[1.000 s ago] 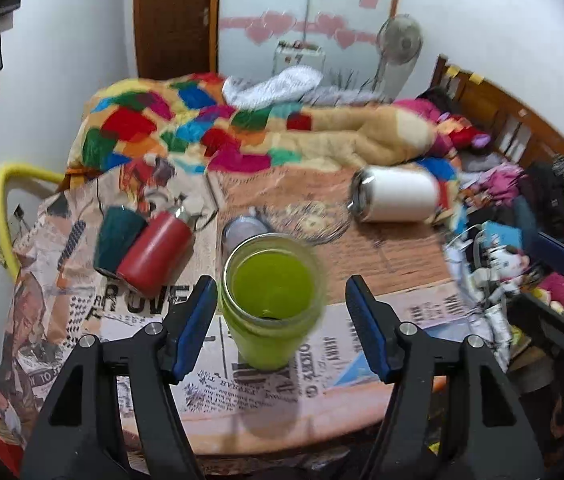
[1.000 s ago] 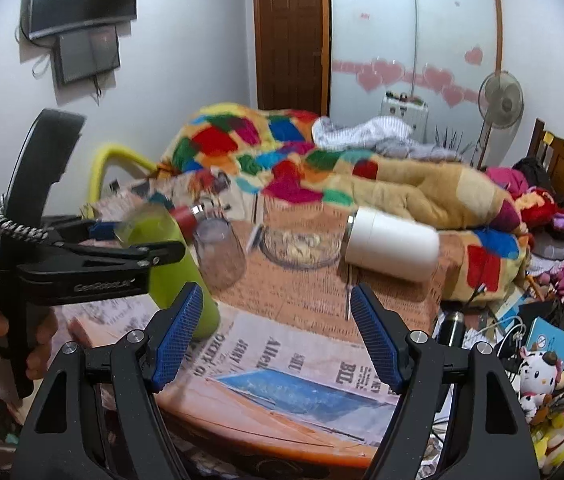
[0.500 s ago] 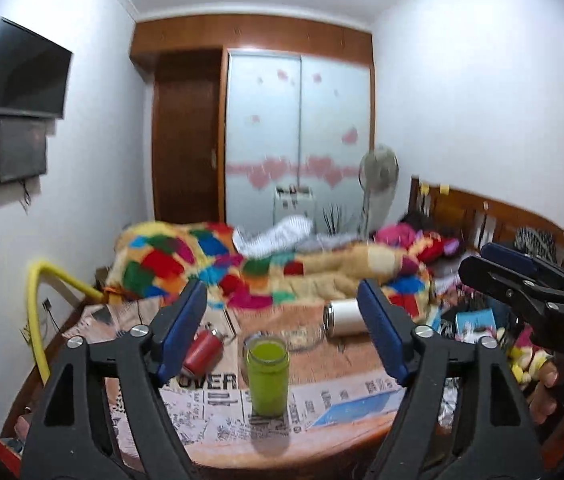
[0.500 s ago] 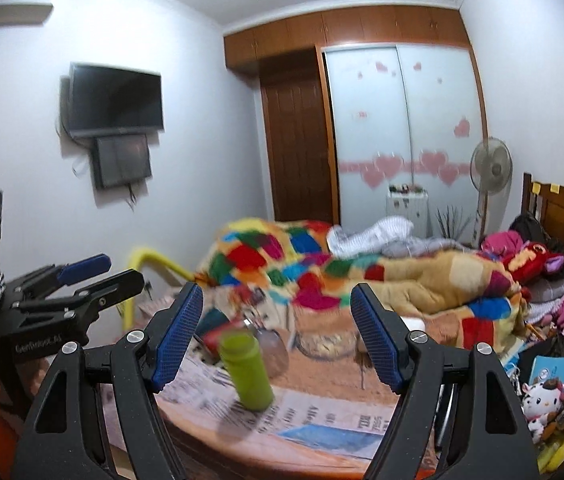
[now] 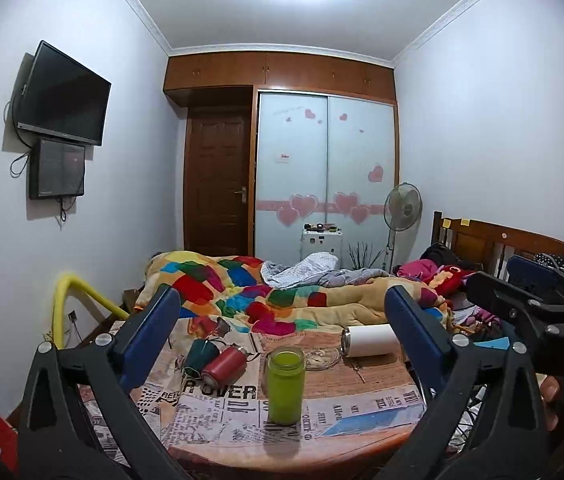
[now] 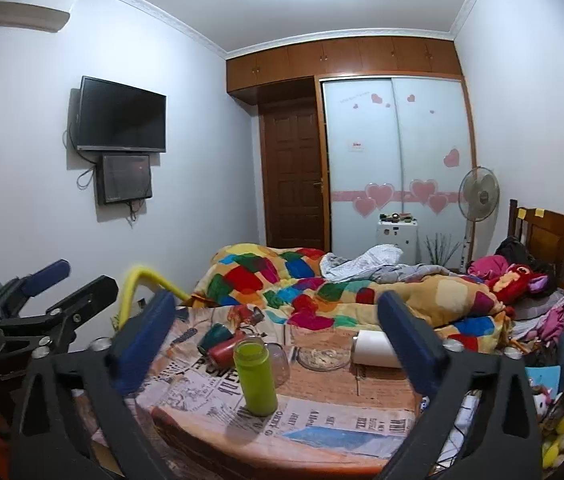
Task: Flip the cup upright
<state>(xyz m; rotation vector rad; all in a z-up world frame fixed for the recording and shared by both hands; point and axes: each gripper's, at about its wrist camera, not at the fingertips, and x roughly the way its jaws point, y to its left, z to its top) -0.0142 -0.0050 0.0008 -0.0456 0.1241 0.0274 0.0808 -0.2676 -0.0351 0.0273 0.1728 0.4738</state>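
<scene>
A green cup (image 5: 285,386) stands upright, mouth up, near the front edge of a round table covered in newspaper (image 5: 218,404). It also shows in the right wrist view (image 6: 255,377). My left gripper (image 5: 282,338) is open and empty, held back from the table, well short of the cup. My right gripper (image 6: 278,338) is open and empty too, also held back. Each gripper shows at the edge of the other's view.
A red bottle (image 5: 224,364) and a dark green cup (image 5: 197,354) lie on their sides at the table's left. A white tumbler (image 5: 369,341) lies at the right, beside a glass dish (image 5: 321,356). A clear glass (image 6: 278,362) stands behind the green cup. A bed with a colourful blanket (image 5: 266,300) lies beyond.
Both grippers have pulled back and up from the table. The green cup was close between the left fingers a second ago; now it stands alone, small in both views.
</scene>
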